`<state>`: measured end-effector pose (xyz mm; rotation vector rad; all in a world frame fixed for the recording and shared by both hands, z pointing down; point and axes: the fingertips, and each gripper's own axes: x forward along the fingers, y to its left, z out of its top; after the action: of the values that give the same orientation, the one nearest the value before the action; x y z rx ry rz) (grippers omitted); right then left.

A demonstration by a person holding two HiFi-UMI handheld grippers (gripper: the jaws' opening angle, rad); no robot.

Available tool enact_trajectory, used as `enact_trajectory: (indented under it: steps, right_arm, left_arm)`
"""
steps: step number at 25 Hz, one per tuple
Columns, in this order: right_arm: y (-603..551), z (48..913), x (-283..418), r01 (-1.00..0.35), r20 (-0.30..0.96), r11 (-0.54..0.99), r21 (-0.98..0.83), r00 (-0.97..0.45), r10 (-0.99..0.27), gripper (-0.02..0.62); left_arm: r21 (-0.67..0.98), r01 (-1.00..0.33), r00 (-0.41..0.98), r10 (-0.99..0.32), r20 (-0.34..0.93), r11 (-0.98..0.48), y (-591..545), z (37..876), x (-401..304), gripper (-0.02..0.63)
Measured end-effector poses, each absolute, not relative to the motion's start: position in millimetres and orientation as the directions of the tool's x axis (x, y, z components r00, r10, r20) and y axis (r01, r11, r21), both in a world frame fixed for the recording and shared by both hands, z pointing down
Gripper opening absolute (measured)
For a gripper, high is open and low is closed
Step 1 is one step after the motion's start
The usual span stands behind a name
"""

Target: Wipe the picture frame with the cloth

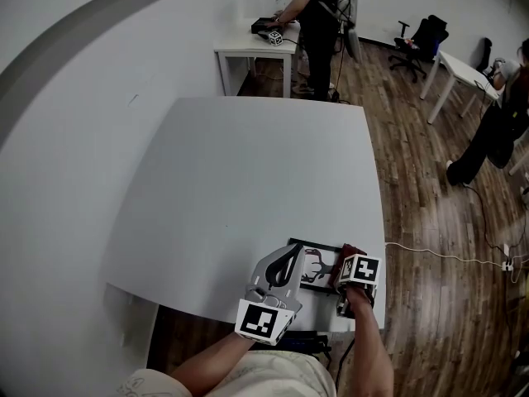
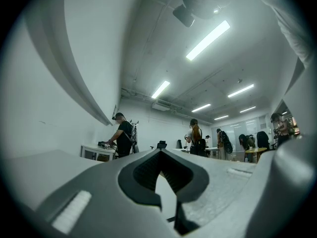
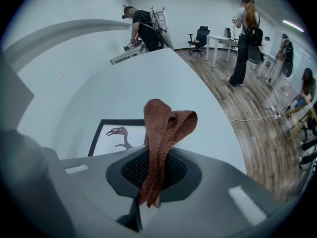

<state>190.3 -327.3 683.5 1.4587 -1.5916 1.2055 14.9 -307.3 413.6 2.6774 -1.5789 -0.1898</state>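
The picture frame [image 3: 115,133], black-edged with a bird print, lies flat near the front edge of the white table [image 1: 248,180], between the two grippers. The right gripper [image 3: 157,180] sits at its right side, clamped on the folded brown cloth [image 3: 163,128]. The left gripper [image 1: 289,259] is over the frame's left edge, its jaws closed together on nothing.
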Motion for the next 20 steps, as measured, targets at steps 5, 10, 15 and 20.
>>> enact_trajectory:
  steps: [5,10,15,20]
  right_arm:
    - [-325,677,192,-0.977,0.907,-0.043,-0.208,-0.176,-0.383,0.06]
    - [-327,652,169,-0.974,0.886,0.037,-0.222,-0.218,-0.41,0.06]
    - [-328,621,125,-0.939,0.833,0.119,-0.323,-0.342,-0.434,0.06]
    - [-320,606,72,-0.894,0.793,0.193,-0.405,-0.448,-0.412,0.06]
  left_arm:
    - [0.088,-0.878,0.465,-0.882,-0.082,-0.471,-305,414,11,0.002]
    - [0.086,-0.892,0.437,-0.895,-0.089,-0.444,-306,423,1,0.002]
    - [0.084,-0.908,0.405,-0.911,-0.081,-0.411,-305,427,-9,0.002]
    - [0.068,-0.925,0.368,-0.926,-0.083,-0.374,-306,433,-27,0.002]
